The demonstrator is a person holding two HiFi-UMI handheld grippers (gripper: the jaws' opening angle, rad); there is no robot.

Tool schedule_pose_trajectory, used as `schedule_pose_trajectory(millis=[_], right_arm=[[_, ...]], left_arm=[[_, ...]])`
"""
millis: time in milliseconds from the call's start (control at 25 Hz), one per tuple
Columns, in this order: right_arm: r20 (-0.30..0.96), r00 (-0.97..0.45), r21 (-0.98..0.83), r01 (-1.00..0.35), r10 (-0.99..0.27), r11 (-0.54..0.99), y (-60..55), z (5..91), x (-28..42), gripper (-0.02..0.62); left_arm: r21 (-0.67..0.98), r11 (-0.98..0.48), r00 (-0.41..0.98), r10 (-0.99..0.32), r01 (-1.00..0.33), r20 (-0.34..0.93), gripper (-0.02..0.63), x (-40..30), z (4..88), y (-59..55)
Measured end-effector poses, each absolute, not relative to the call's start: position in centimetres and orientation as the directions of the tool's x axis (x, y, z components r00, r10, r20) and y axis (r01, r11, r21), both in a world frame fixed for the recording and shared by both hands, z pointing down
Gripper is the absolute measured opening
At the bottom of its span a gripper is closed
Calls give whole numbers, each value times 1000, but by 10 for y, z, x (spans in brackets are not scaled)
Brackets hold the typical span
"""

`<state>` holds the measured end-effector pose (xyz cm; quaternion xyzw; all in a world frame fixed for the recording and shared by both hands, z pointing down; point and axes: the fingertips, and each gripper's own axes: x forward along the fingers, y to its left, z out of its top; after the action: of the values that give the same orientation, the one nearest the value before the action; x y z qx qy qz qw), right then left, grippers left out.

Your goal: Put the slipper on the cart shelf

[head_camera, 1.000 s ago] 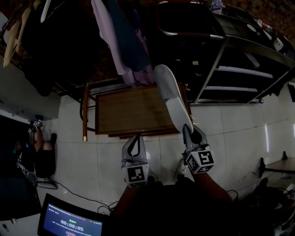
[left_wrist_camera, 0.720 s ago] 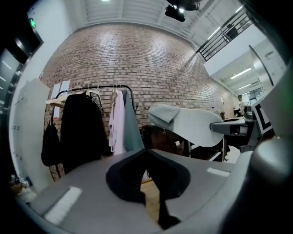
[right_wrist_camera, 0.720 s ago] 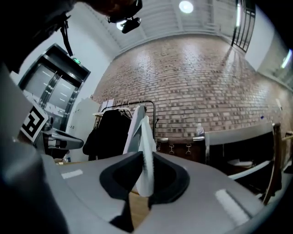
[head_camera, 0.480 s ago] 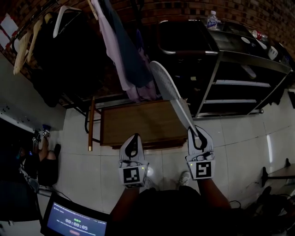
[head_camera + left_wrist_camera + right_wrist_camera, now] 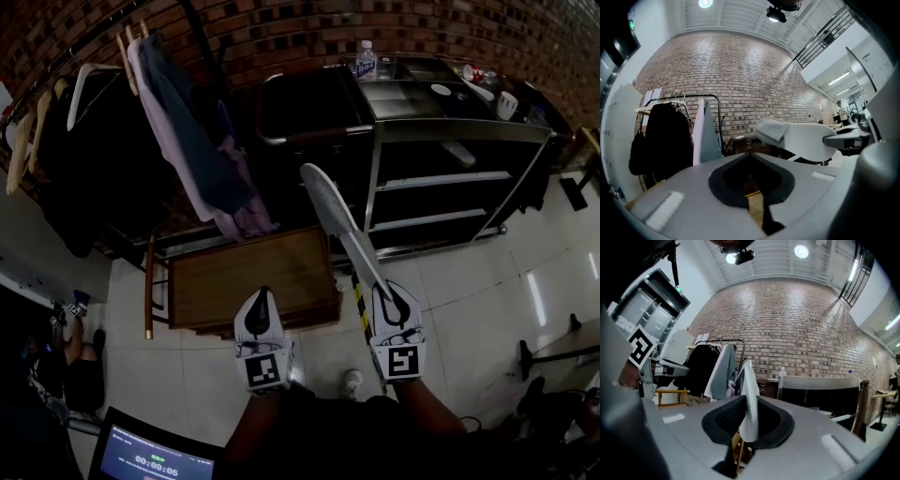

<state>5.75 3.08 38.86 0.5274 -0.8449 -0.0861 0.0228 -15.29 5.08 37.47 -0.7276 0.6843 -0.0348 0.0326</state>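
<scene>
A long white slipper point(image 5: 339, 220) sticks up and away from my right gripper point(image 5: 382, 289), which is shut on its near end. Its far end hangs in the air in front of the black metal cart point(image 5: 377, 141), level with the upper shelf point(image 5: 450, 180); it touches nothing there. In the right gripper view the slipper point(image 5: 749, 394) stands edge-on, pinched between the jaws of the right gripper point(image 5: 747, 423). My left gripper point(image 5: 260, 302) hovers beside it over the floor, shut and empty. The left gripper view shows its own jaws point(image 5: 752, 187) and the slipper point(image 5: 806, 138) off to the right.
A low wooden table point(image 5: 251, 277) stands in front of the left gripper. A clothes rack point(image 5: 141, 131) with hanging garments fills the left, against a brick wall. The cart's top carries a water bottle point(image 5: 366, 62) and small items. A laptop point(image 5: 155, 459) sits at bottom left.
The view has swung toward the cart, which now sits ahead. Both grippers have moved with it, and the slipper's tip has come off the table side to face the cart's shelves.
</scene>
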Motion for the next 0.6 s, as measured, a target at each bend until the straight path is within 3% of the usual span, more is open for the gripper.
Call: schedule_pose_trajectory(millis=[280,600], right_arm=[[38,-284,206,-936,-958,286,25,407,171,48],[161,-156,170,-968,-975,183,-36,462,253,48]], left_arm=[[-82,-180,182,-983,-980,-23,15,-57,357,21],[-102,-248,250,-968,-963,-1,15,4,387,-40]])
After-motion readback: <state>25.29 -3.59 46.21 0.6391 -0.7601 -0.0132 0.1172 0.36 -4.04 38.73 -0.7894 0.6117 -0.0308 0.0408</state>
